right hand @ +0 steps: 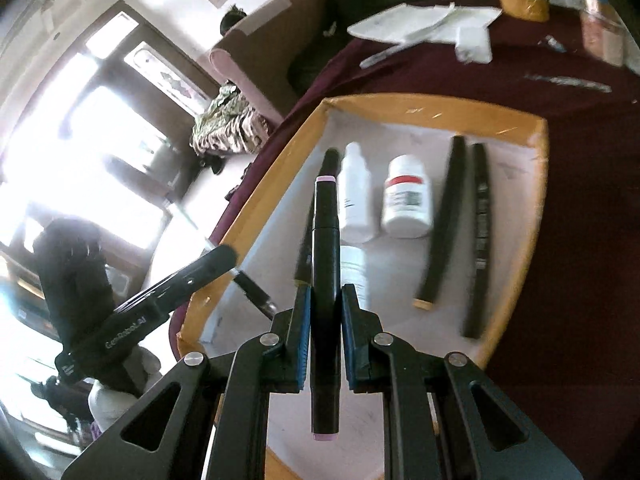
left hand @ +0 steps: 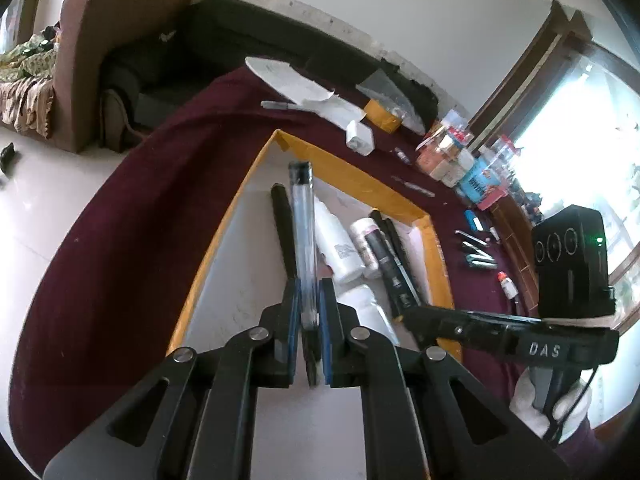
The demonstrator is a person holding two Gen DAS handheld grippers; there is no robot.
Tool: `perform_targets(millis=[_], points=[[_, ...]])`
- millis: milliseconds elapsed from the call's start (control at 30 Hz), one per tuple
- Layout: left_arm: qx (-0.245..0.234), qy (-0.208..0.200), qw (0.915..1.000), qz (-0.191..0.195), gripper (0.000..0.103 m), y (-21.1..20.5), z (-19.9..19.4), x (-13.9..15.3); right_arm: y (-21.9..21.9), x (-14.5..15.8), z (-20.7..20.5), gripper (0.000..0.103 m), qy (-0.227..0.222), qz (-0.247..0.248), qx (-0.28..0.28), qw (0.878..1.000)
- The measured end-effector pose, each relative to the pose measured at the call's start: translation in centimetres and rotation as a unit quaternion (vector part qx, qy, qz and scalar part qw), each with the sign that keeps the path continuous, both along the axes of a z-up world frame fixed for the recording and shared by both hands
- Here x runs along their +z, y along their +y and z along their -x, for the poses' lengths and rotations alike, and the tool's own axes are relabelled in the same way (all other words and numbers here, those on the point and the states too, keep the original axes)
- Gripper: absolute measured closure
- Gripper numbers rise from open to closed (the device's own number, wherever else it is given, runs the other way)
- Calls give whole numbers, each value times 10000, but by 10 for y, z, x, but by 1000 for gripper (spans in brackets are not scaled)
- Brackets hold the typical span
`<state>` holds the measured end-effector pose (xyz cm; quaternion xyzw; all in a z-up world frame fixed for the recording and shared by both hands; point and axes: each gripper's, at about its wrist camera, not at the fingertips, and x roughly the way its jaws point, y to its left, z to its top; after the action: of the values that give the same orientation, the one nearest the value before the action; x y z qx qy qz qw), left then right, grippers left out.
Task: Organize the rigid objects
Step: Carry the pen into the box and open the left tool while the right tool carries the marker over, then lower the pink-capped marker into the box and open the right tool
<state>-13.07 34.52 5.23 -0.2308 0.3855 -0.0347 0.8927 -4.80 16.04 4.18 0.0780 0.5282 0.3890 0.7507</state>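
My left gripper (left hand: 308, 294) is shut on a clear pen with a black cap (left hand: 302, 216), which hangs over the left part of a yellow-rimmed tray (left hand: 344, 166). My right gripper (right hand: 326, 300) is shut on a black marker with pale pink ends (right hand: 326, 264) above the same tray (right hand: 440, 106). On the tray floor lie a white dropper bottle (right hand: 356, 196), a pill bottle with a red label (right hand: 408, 200), a second white bottle (right hand: 354, 276), two black sticks (right hand: 444, 220) and a black marker (left hand: 282, 224). The left gripper (right hand: 230, 254) also shows at the tray's left rim.
The tray sits on a maroon cloth (left hand: 140, 220). Beyond it lie white papers (left hand: 296, 84), a yellow tape roll (left hand: 382, 116), several jars and boxes (left hand: 452, 156), loose pens (left hand: 476, 252) and a small glue bottle (left hand: 508, 284). A brown sofa (left hand: 80, 60) stands past the table edge.
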Motion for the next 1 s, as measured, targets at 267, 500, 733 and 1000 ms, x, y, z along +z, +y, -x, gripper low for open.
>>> perform_targets(millis=[267, 500, 733, 1000], points=[[-28, 389, 9990, -239, 96, 6, -31, -9, 36, -12, -16, 90, 130, 188, -46, 9997], [-7, 537, 9975, -452, 96, 5, -42, -12, 59, -16, -22, 90, -79, 627, -91, 9980], [217, 567, 9976, -341, 88, 14, -41, -13, 66, -12, -28, 90, -298, 854, -243, 9956], [453, 176, 9985, -251, 50, 15, -17, 7, 61, -18, -32, 88, -260, 868, -607, 9940]])
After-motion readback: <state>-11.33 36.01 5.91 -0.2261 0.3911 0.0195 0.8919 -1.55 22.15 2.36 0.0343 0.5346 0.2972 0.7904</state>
